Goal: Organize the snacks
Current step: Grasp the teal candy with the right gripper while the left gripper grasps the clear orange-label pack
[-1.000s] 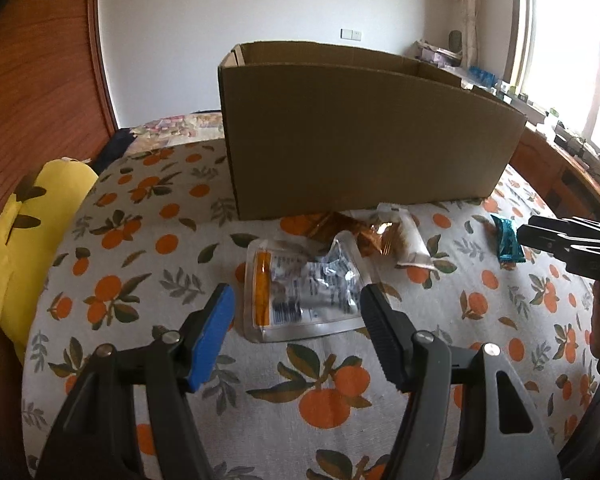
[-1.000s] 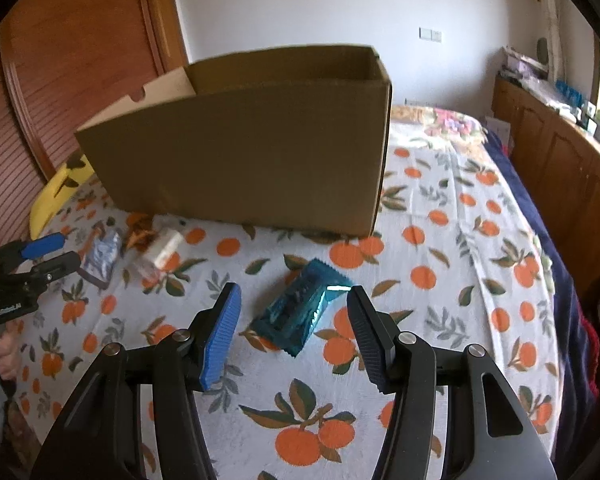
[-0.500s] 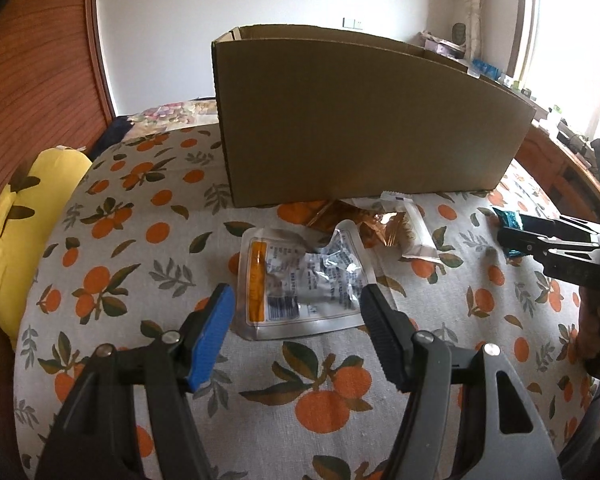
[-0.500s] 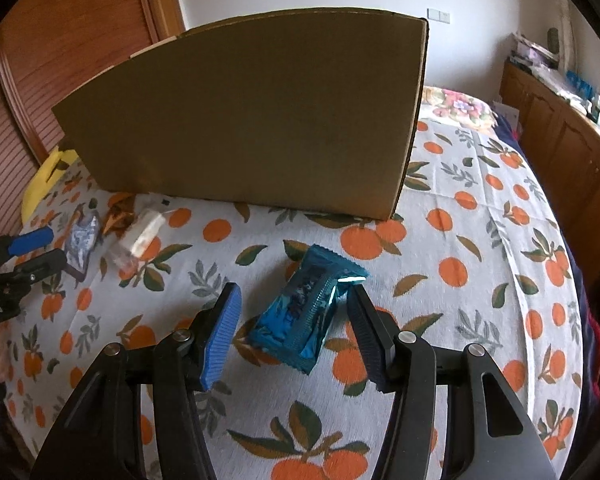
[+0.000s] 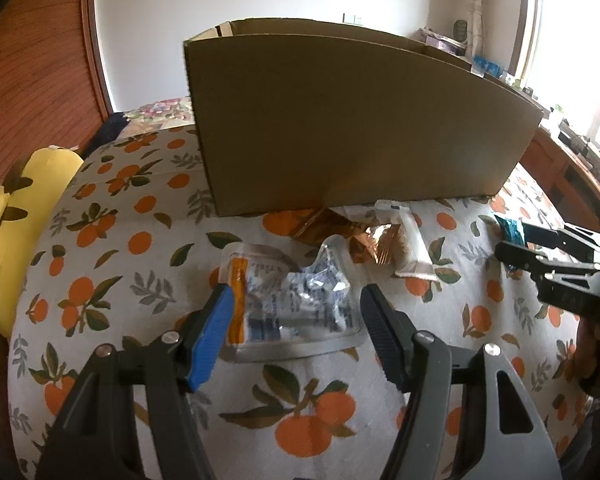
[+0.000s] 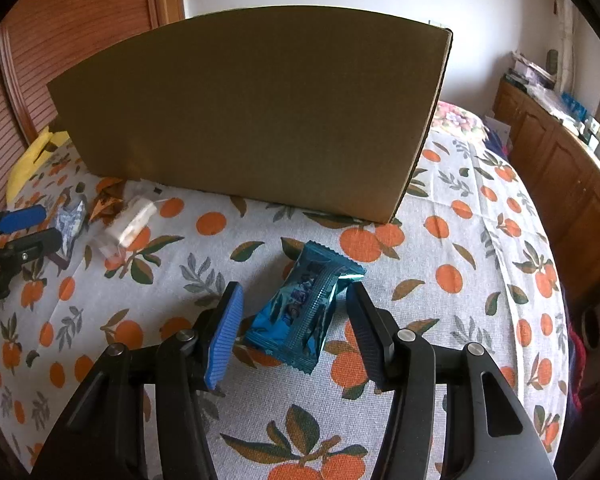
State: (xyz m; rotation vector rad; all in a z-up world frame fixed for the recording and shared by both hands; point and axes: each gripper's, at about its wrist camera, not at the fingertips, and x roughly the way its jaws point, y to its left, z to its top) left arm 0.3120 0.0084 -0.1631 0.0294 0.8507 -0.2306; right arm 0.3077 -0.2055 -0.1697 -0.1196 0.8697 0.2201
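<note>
A clear pouch with an orange stripe (image 5: 292,300) lies on the orange-print cloth (image 5: 140,280). My left gripper (image 5: 296,320) is open, its fingers on either side of the pouch's near end. A brown foil packet (image 5: 340,232) and a white bar (image 5: 410,246) lie behind it. A blue foil snack (image 6: 304,308) lies flat between the open fingers of my right gripper (image 6: 292,328). The tall cardboard box (image 5: 352,128) stands behind all the snacks; its inside is hidden. The right gripper shows at the right of the left wrist view (image 5: 516,244).
A yellow cushion (image 5: 16,216) lies at the table's left edge. Wooden cabinets (image 6: 560,152) run along the right, under a window. A wooden panelled wall (image 6: 60,52) stands behind left. The left gripper shows at the far left of the right wrist view (image 6: 24,228).
Both grippers have moved forward and down. The pouch now sits between the left fingers and the blue snack between the right fingers. Both stay open.
</note>
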